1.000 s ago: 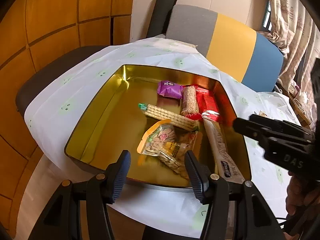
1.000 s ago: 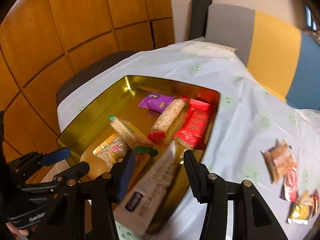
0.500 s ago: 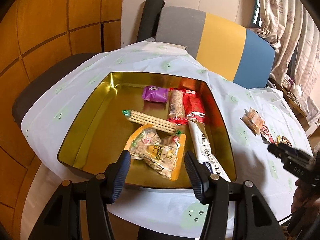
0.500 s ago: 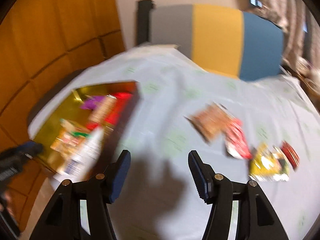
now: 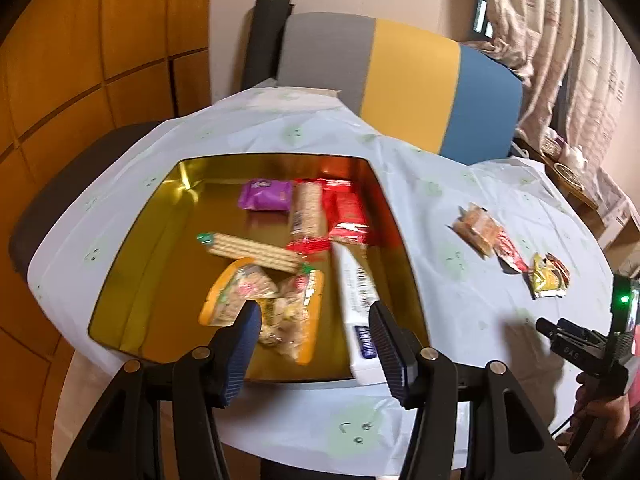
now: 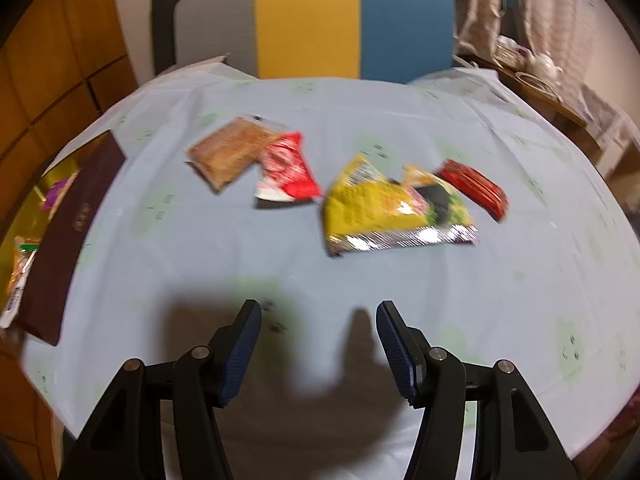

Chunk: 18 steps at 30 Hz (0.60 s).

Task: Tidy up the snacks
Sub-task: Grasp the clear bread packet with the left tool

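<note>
A gold tin (image 5: 140, 256) on the white tablecloth holds several snacks: a purple packet (image 5: 265, 195), biscuit rolls (image 5: 252, 249), red packs (image 5: 348, 212), an orange nut bag (image 5: 264, 312) and a long white pack (image 5: 358, 312) leaning on its near rim. My left gripper (image 5: 314, 330) is open and empty above the tin's near edge. Loose on the cloth lie a brown packet (image 6: 228, 152), a red packet (image 6: 286, 172), a yellow bag (image 6: 392, 208) and a red bar (image 6: 474, 186). My right gripper (image 6: 318, 334) is open and empty, short of the yellow bag; it also shows in the left wrist view (image 5: 560, 330).
A grey, yellow and blue chair back (image 5: 400, 80) stands behind the table. A dark chair (image 5: 80, 160) is at the left by the wooden wall panels. The tin's dark outer wall (image 6: 68, 232) shows at the left of the right wrist view. A side table with dishes (image 6: 532, 68) is at far right.
My right gripper has swung from over the tin to the right, and now faces the loose snacks. The long white pack stays in the tin. My left gripper has drawn back a little.
</note>
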Each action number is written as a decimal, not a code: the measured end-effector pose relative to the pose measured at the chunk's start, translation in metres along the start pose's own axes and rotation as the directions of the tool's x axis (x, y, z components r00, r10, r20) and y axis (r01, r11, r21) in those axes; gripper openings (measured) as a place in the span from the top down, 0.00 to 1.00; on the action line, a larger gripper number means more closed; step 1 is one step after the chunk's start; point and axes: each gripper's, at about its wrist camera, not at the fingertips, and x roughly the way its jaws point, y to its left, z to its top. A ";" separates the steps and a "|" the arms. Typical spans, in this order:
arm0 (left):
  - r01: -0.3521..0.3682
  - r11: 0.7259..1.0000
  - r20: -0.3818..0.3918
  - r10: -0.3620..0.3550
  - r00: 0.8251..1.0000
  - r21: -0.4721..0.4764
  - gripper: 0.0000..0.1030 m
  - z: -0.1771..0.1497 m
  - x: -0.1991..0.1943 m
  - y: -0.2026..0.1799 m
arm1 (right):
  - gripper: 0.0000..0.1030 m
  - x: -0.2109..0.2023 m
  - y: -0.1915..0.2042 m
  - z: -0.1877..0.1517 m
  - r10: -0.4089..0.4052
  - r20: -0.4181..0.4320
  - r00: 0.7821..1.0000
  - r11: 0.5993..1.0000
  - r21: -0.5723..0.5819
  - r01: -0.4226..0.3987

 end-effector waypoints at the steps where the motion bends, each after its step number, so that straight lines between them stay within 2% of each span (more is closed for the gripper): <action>1: 0.013 1.000 -0.001 -0.013 1.000 0.006 0.45 0.001 0.000 -0.003 | 0.41 0.001 -0.003 -0.002 -0.007 -0.002 1.000 1.000 0.005 0.007; 6: 0.060 0.998 0.008 -0.060 0.998 0.032 0.45 0.009 -0.004 -0.023 | 0.41 0.002 -0.018 -0.013 -0.029 -0.021 0.999 0.998 0.050 0.030; 10: 0.117 0.992 -0.021 -0.116 0.993 0.050 0.45 0.017 -0.002 -0.042 | 0.36 -0.002 -0.021 -0.019 -0.037 -0.005 0.999 0.998 0.055 0.037; 15: 0.181 0.967 -0.062 -0.173 0.983 0.178 0.45 0.026 0.005 -0.090 | 0.32 -0.002 -0.021 -0.025 -0.033 0.019 0.999 0.998 0.049 0.032; 18: 0.213 0.943 -0.100 -0.194 0.976 0.254 0.45 0.035 0.020 -0.122 | 0.29 -0.001 -0.021 -0.025 -0.017 0.030 0.999 0.999 0.046 0.015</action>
